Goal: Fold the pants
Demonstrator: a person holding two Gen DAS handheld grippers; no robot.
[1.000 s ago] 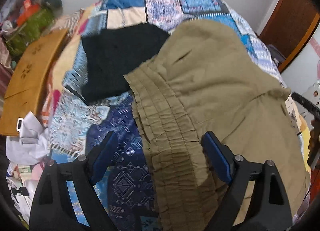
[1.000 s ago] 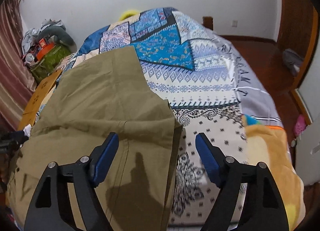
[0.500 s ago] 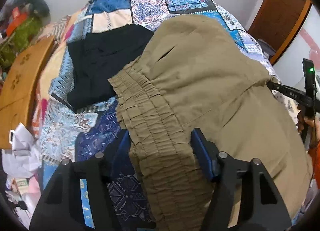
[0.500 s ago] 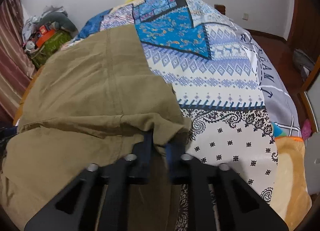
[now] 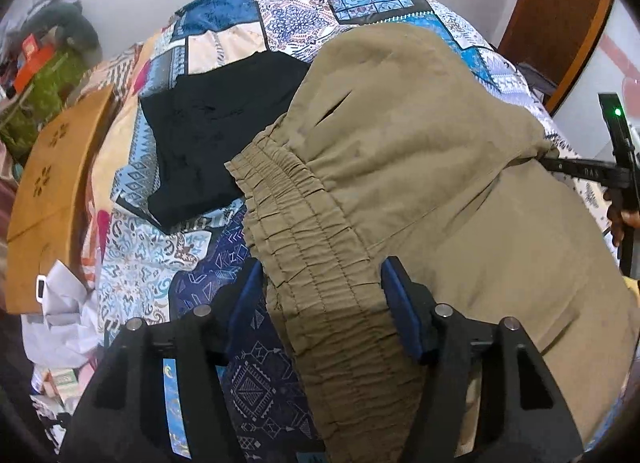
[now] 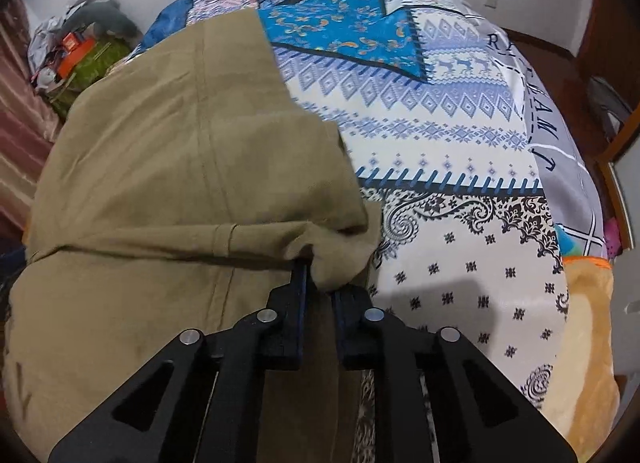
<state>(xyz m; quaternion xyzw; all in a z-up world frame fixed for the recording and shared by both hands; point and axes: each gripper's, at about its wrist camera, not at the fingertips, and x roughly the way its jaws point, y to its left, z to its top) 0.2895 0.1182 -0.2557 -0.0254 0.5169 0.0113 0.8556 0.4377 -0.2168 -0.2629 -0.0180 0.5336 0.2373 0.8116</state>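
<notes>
Both your grippers grip the olive pants (image 5: 400, 151) on the patchwork quilt (image 6: 440, 135).

Your left gripper (image 5: 324, 295), about half open, clamps the bunched elastic waistband between its 2 blue pads. Your right gripper (image 6: 320, 295), nearly closed and easing open slightly, pinches a gathered leg edge. A black garment (image 5: 212, 127) lies beside the waistband.

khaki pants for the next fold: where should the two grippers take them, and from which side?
Take the khaki pants at two points on the near edge, coming in from the near side of the bed. The left gripper suits the gathered elastic waistband: thick, bunched, easy to pinch. The right gripper suits the leg-end corner, where cloth is between its opening jaws. Probably lift both together.
</notes>
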